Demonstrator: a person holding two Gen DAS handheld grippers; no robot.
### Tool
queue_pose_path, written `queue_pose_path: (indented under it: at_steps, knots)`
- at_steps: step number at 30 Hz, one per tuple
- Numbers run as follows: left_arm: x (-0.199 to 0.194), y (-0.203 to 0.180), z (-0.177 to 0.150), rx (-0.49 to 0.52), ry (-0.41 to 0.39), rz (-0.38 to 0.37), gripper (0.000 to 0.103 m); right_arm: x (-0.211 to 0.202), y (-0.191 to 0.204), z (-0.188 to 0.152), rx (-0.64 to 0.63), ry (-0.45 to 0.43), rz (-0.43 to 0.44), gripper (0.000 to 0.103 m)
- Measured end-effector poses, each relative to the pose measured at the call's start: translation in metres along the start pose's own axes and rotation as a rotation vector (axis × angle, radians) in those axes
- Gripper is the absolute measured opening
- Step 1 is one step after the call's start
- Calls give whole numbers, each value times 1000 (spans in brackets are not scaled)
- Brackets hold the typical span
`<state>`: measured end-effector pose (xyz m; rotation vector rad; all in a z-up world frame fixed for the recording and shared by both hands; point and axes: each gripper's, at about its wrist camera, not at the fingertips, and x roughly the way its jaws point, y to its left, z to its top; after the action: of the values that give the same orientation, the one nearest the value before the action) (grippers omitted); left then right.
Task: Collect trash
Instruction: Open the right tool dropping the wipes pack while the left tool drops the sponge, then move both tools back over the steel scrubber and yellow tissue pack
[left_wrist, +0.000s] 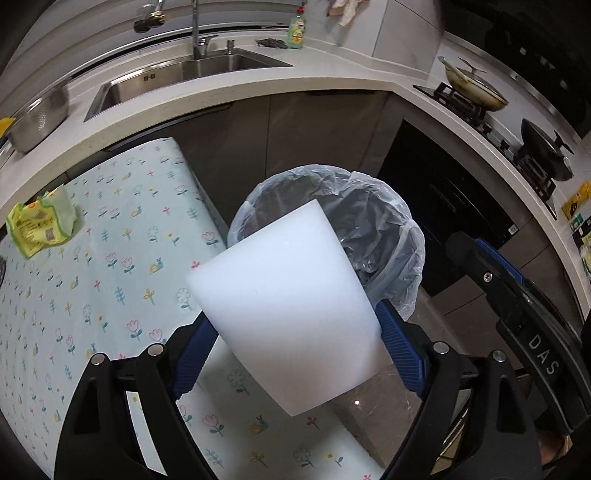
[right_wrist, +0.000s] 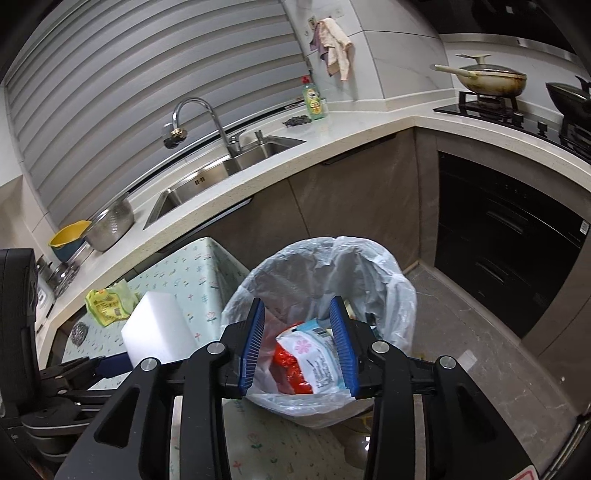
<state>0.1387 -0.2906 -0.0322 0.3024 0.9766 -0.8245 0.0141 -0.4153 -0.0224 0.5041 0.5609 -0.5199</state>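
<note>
Clamped between the blue pads of the left gripper (left_wrist: 295, 347), a white foam block (left_wrist: 284, 306) fills the lower centre of the left wrist view, its far edge overlapping the rim of the trash bin (left_wrist: 388, 221) at centre frame. Block appearance: smooth, matte, plain white, with square edges and no visible marks.

In the right wrist view, the right gripper (right_wrist: 299, 339) hangs over the bin mouth at lower centre with its jaws apart and nothing between them. Inside the bag liner (right_wrist: 369, 266) lie a red wrapper (right_wrist: 291, 365) and a white printed packet (right_wrist: 317, 358), so part of the collection appears complete.

Remaining items, judged from both views: the foam block is not yet released, and a yellow-green wrapper (left_wrist: 37, 221) rests on the floral tablecloth (left_wrist: 122, 221) at left. A steel scourer (right_wrist: 78, 332) sits near it at lower left.
</note>
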Motion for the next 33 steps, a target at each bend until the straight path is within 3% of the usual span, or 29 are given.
queue_pose_path:
  at_steps: [5,13,20,33]
  knots:
    - [16,-21,10,90,-1,5,82,-2,-12,2,24,-2,-20,36]
    - [28,-30,21,124,-26,35,89,-3,-19,3,44,-17,-33,46]
    - [21,-22,24,105,-60,58,91,-8,-13,4,42,-44,-35,55]
    - [-14,10,20,40,-116,88,93,-25,19,6,-10,-58,0,57]
